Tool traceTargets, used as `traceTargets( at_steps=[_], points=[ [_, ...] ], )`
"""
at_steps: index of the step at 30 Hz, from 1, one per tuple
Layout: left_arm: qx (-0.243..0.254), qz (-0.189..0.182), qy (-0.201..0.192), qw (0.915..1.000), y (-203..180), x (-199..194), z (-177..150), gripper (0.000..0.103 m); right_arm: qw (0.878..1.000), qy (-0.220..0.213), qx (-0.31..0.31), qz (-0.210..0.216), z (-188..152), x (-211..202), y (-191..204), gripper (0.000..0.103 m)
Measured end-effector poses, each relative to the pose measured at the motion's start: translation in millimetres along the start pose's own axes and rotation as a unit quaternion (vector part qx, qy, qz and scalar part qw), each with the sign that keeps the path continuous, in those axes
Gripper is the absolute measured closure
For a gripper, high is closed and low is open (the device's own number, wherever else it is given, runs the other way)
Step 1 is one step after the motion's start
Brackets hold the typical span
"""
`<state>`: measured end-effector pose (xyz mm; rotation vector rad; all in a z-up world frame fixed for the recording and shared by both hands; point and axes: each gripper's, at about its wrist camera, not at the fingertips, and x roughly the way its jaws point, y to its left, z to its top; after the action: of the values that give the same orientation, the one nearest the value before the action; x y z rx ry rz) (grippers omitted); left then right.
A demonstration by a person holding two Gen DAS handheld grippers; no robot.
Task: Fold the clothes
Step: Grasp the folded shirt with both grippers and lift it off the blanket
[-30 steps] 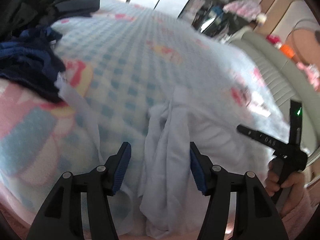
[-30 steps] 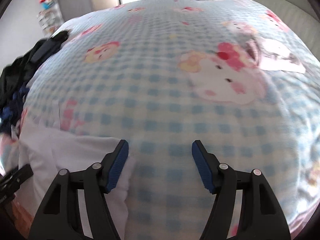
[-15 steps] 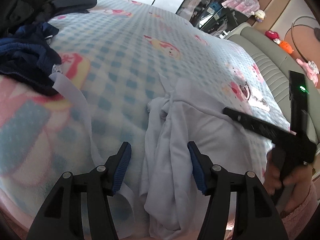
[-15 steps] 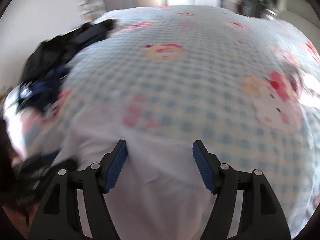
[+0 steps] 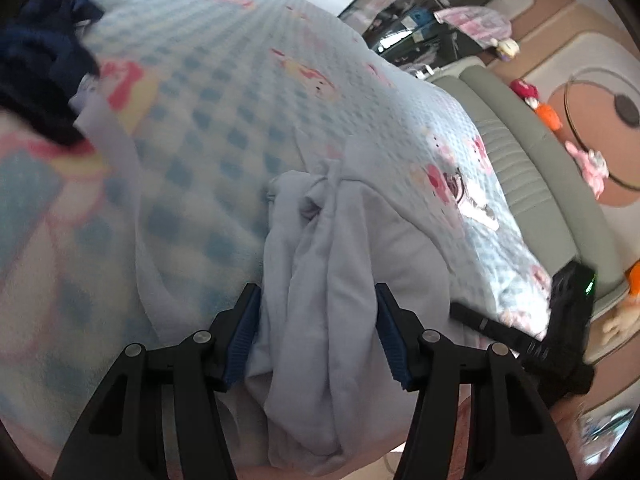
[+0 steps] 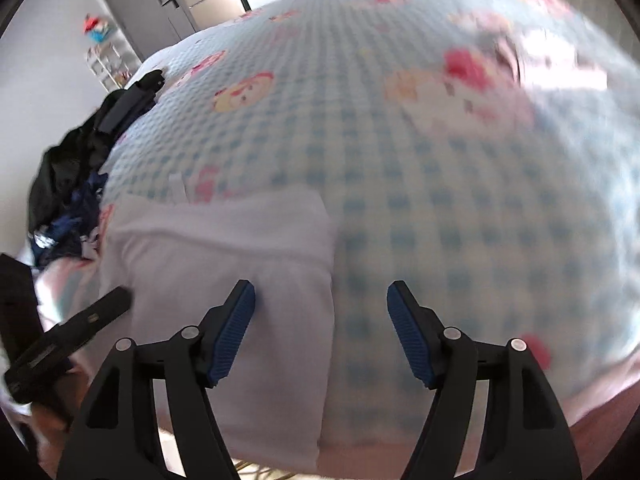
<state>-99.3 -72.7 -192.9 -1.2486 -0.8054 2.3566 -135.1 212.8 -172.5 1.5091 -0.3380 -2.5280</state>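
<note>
A white garment [image 5: 320,280] lies bunched on the near edge of the blue-checked cartoon blanket [image 5: 224,92]. My left gripper [image 5: 316,336] is open, its blue pads on either side of the bunched folds. In the right wrist view the same garment [image 6: 224,264] lies flatter, its right edge running between the jaws of my open right gripper [image 6: 320,332]. The right gripper's body [image 5: 560,320] shows at the right of the left wrist view; the left one's [image 6: 60,344] shows at the left of the right wrist view.
A pile of dark navy and black clothes [image 5: 36,56] sits at the blanket's far left, also in the right wrist view [image 6: 76,184]. A grey-green padded headboard [image 5: 532,168] with toys runs along the right. Cabinets [image 6: 168,12] stand beyond the bed.
My left gripper has moved forward so the bunched white cloth now fills the gap between its pads. My right gripper has swung right; the garment's edge now lies between its jaws.
</note>
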Motion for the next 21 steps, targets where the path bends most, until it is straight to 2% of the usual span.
traceTargets(
  at_steps=[2,6,9,11,12,13,14,15,18,20,21],
  points=[
    [-0.008,0.007,0.004,0.9999,2.9,-1.2,2.3,0.045,1.0,0.011,-0.001,0.023,-6.6,4.0,0.4,0.033],
    [-0.014,-0.018,0.021,0.9995,5.5,-2.6,-1.4,0.045,0.996,0.02,-0.018,0.082,-6.6,12.2,11.6,0.031],
    [-0.003,-0.042,0.037,0.9984,-3.1,1.2,-9.4,0.045,0.995,0.035,-0.019,0.095,-0.3,30.8,18.6,0.026],
    [0.007,-0.027,0.034,0.999,-7.5,4.1,-12.0,0.045,0.993,0.041,-0.011,0.107,1.4,41.1,19.0,0.028],
    [0.011,-0.014,0.029,0.9994,-8.5,5.7,-13.2,0.049,0.992,0.04,-0.001,0.116,1.4,43.4,17.9,0.031],
    [0.007,-0.004,0.026,0.9996,-8.2,6.7,-12.8,0.059,0.991,0.04,0.007,0.13,1.2,43.7,17.0,0.042],
    [0.001,-0.004,0.022,0.9997,-7.0,6.0,-12.5,0.062,0.988,0.042,0.013,0.146,-0.1,42.1,16.8,0.047],
    [-0.005,-0.004,0.018,0.9998,-5.9,5.3,-12.2,0.067,0.987,0.043,0.011,0.153,-1.1,40.5,17.7,0.047],
    [-0.007,-0.006,0.02,0.9998,-11.4,7.4,-10.5,0.068,0.987,0.054,-0.003,0.153,-0.1,45.8,18.9,0.043],
    [-0.01,-0.002,0.027,0.9996,-14.9,9.5,-7.1,0.068,0.984,0.068,0.024,0.162,3.4,58.0,13.2,0.042],
    [-0.013,0.001,0.027,0.9995,-17.3,8.6,-4.9,0.076,0.984,0.069,0.029,0.164,5.4,58.2,13.8,0.044]
  ],
)
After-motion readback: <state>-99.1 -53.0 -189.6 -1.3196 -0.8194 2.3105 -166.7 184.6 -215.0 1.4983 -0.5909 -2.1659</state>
